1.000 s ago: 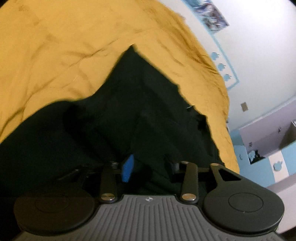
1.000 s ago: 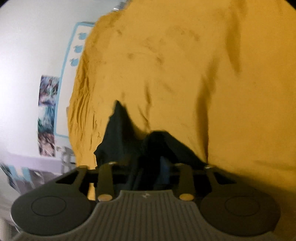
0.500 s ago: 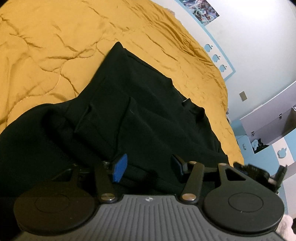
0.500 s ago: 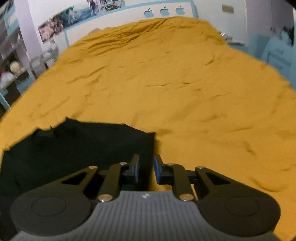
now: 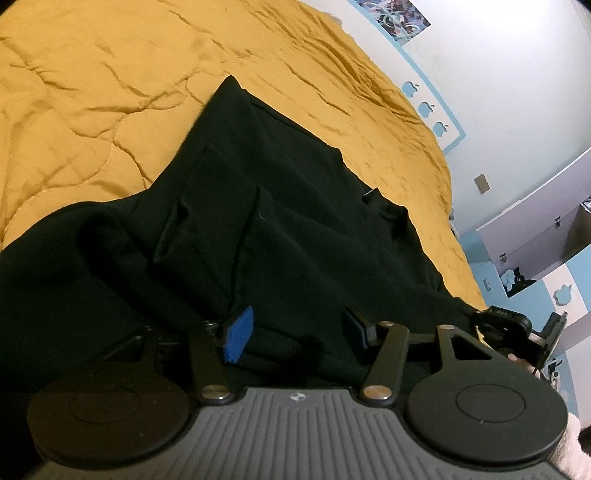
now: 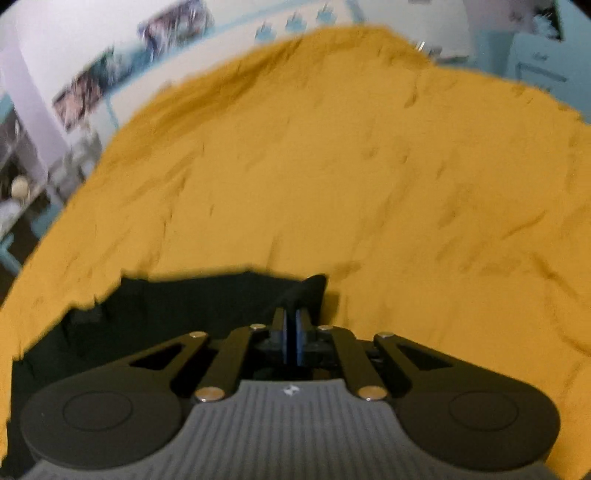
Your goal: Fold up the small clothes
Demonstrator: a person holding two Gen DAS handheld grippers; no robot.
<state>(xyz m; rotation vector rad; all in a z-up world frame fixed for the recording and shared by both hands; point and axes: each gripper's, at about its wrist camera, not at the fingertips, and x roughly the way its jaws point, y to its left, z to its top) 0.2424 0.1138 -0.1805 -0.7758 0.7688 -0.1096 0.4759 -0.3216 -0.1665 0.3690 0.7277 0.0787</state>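
A black garment (image 5: 280,221) lies partly folded and rumpled on a mustard-yellow bedspread (image 5: 110,92). My left gripper (image 5: 295,328) is open, its blue-padded fingers (image 5: 238,334) resting on the garment's near edge. In the right wrist view my right gripper (image 6: 291,325) is shut on a corner of the black garment (image 6: 312,288), which sticks up just past the fingertips; the rest of the cloth (image 6: 166,314) spreads to the left. The right gripper also shows at the right edge of the left wrist view (image 5: 517,325).
The yellow bedspread (image 6: 369,166) stretches far ahead and to the right. White wall with posters (image 5: 395,18) and blue apple stickers (image 5: 424,107) lies beyond the bed. Blue and grey cabinets (image 5: 535,258) stand at the right.
My right gripper closed from slightly open onto the garment's corner. My left gripper, shut on the cloth a second ago, stays open over it. The garment now lies spread on the bed.
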